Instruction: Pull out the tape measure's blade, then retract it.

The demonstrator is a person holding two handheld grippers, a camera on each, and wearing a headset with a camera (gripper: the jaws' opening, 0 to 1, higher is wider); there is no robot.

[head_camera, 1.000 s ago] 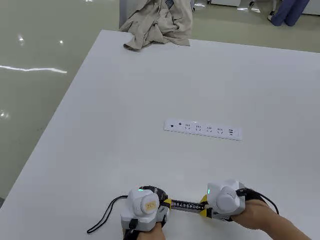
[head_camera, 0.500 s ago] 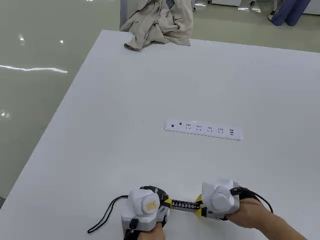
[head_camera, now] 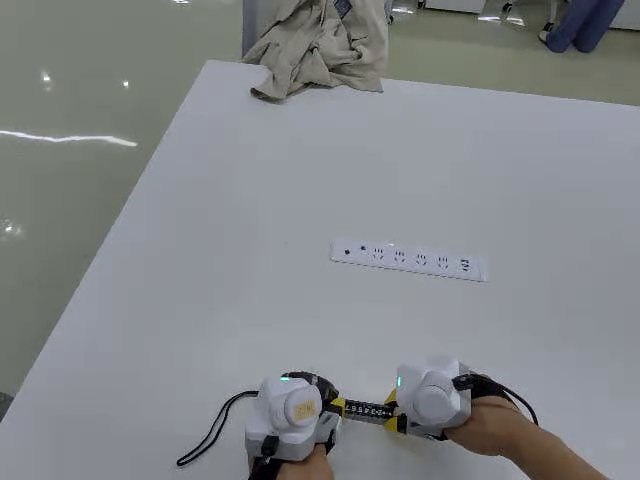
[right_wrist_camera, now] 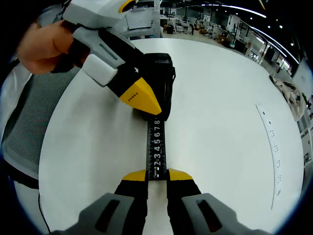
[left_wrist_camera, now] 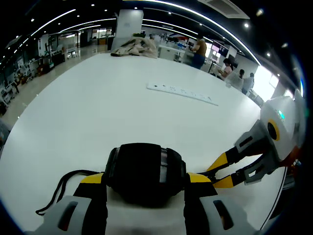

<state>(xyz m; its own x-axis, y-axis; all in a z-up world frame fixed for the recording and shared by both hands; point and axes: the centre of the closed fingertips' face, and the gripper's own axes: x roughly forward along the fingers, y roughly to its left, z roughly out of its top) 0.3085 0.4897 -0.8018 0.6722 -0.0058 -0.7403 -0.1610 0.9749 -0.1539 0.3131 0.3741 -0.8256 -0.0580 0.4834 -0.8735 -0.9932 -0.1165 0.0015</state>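
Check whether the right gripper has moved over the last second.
Yes. Against the power strip, the right gripper has slid left in the head view, toward the left gripper holding the tape measure; less blade shows between them.

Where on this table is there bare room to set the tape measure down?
Bare table lies between the power strip and the crumpled jacket, and all along the strip's left. Crowded at the near edge: the left gripper clamps the tape measure, the right gripper its blade, wrist strap trailing left.
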